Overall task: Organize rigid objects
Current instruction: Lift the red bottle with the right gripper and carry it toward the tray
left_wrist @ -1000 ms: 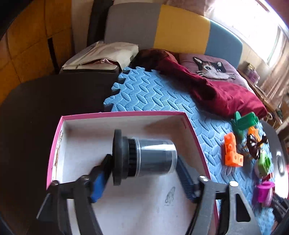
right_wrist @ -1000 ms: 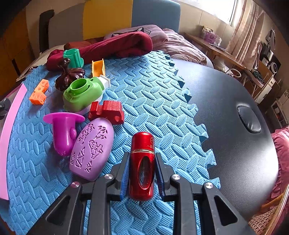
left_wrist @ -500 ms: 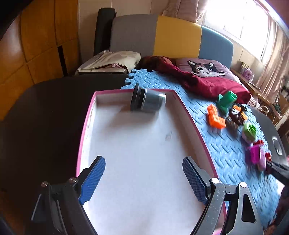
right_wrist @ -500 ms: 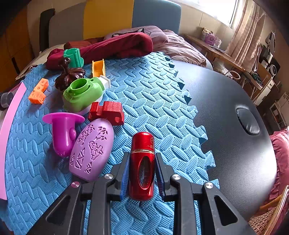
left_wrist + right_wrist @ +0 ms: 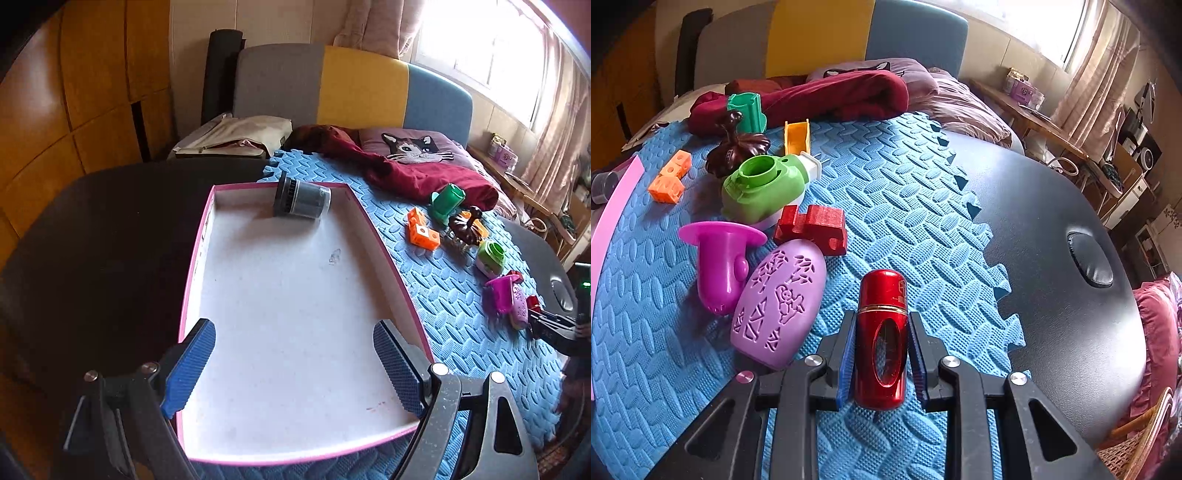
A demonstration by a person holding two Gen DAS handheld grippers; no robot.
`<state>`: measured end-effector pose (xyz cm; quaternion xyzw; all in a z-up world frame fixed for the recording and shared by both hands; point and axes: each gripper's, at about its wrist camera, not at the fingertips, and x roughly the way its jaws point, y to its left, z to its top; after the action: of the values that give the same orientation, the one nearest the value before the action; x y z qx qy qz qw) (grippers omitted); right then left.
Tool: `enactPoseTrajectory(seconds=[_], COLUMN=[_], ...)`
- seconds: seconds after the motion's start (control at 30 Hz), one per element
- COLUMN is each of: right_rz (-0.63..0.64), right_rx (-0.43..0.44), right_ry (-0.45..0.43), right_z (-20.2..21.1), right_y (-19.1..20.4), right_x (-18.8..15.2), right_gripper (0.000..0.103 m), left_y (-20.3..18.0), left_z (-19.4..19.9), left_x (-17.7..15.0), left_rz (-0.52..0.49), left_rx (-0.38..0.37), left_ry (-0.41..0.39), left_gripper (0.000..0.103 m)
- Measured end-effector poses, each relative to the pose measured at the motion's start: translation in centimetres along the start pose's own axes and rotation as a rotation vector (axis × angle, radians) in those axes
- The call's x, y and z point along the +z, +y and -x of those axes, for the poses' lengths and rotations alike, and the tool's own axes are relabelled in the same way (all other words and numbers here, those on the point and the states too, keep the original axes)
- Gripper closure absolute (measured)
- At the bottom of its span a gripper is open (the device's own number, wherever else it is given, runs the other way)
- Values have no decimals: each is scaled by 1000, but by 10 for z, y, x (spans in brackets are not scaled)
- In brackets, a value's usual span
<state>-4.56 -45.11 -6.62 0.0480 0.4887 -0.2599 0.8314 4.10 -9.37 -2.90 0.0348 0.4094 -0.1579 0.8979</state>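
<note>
A pink-rimmed white tray lies on the blue foam mat. A grey-and-black cylinder lies on its side at the tray's far end. My left gripper hangs open over the tray's near end with nothing between its fingers. In the right wrist view my right gripper is shut on a shiny red canister just above the mat. Beside it lie a lilac oval case, a magenta funnel-shaped piece, a red block, a green-and-white toy and orange cubes.
A dark brown ornament, a green cup and a yellow chute sit at the mat's far side by a maroon cloth. The black table extends right of the mat. A bed and headboard stand behind.
The left gripper let go of the grey cylinder, opened wide and drew back toward the tray's near end; the cylinder stays at the far end. The right gripper keeps still with the red canister.
</note>
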Motion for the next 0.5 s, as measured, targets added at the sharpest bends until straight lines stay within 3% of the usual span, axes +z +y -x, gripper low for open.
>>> enactPoseTrajectory(seconds=[0.5], right_rz=[-112], right_rx=[61], right_ry=[29], right_z=[-3], right_y=[-16], right_x=[1], right_gripper=[77], left_y=[11], left_z=[2], left_x=[-10], left_rz=[28], left_rx=[1], left_ry=[18], left_gripper=[15])
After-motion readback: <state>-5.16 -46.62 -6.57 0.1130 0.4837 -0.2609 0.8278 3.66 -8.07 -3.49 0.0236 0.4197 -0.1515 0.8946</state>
